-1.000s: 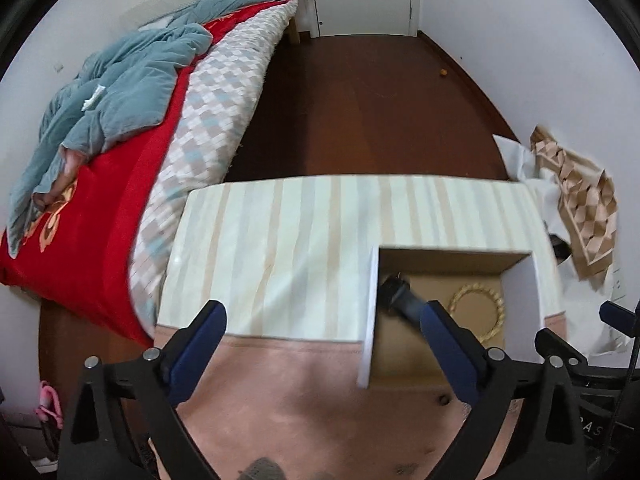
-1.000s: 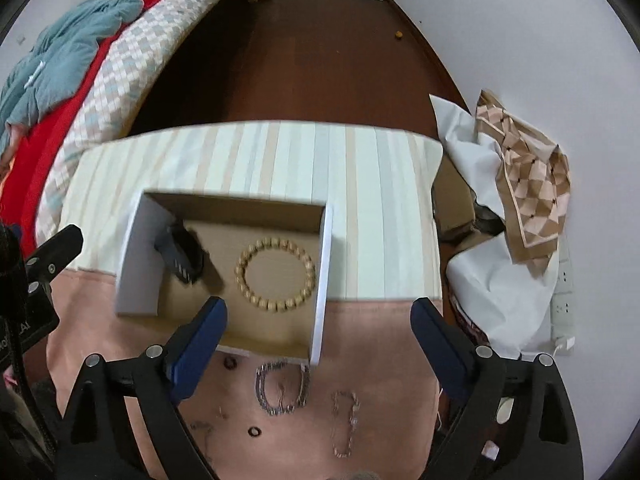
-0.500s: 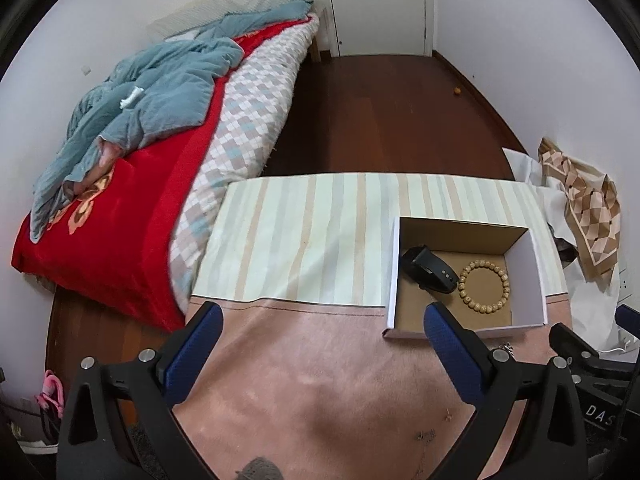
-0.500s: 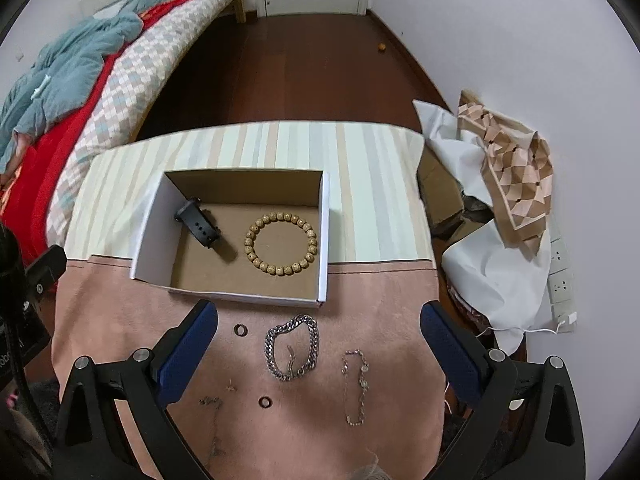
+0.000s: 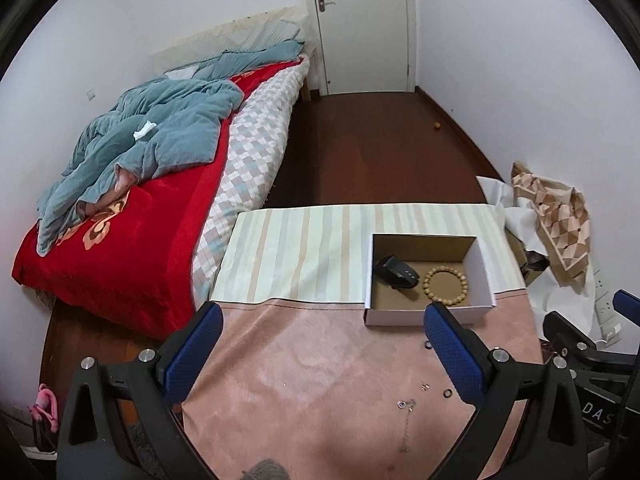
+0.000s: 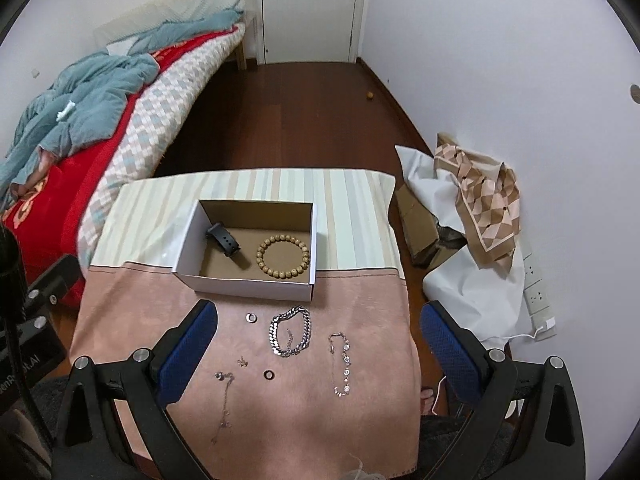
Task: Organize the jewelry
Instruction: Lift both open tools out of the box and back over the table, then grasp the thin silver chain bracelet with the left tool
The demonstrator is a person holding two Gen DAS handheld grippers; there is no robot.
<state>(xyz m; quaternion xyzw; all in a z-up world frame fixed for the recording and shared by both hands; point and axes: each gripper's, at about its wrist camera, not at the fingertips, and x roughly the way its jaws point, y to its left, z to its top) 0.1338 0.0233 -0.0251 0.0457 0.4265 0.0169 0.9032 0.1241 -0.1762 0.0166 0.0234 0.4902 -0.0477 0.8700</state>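
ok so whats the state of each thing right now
left hand-held gripper: open, empty
right hand-held gripper: open, empty
box: open-topped
black watch: in box
bead bracelet: in box, flat
silver chain: on cloth, outside box
door: closed

I see a white box lined brown, tan beads, a black band, silver chain, on pink cloth beside pastel stripes.
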